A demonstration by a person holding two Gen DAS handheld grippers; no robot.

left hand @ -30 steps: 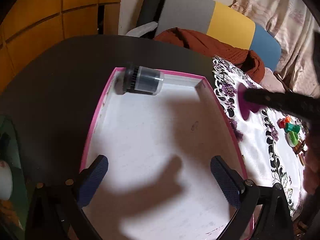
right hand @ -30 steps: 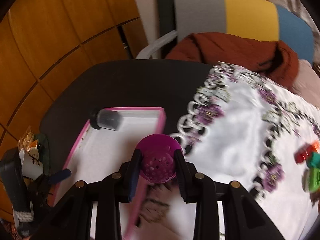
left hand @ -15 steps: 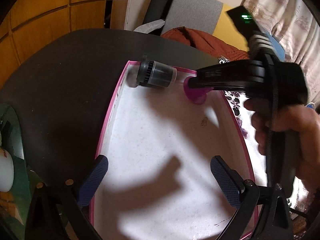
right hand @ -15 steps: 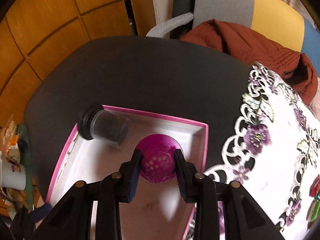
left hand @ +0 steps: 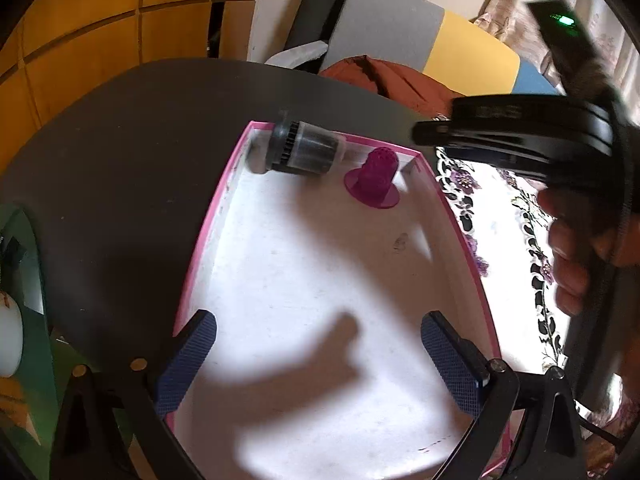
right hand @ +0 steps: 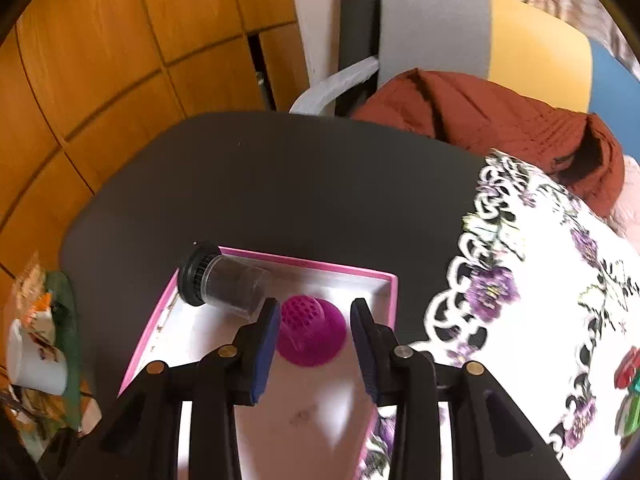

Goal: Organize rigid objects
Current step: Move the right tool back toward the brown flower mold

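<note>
**Purple strainer set down in the far corner of the pink tray as the right tongs let go**

The right gripper [right hand: 314, 330] was opening, its blue pads standing clear on either side of the purple perforated strainer [right hand: 310, 334], which sat on its flared rim inside the pink-edged tray [left hand: 208, 240], just beside a clear jar with a black ribbed lid [left hand: 304, 152] lying on its side against the far wall. The left gripper [left hand: 318, 354] hung spread wide and empty over the tray's near end. Two items appeared to be stowed; small red and green pieces [right hand: 628, 376] waited on the floral tablecloth [right hand: 520, 320], well apart from the tray, so the sorting looked only partly done.
</note>
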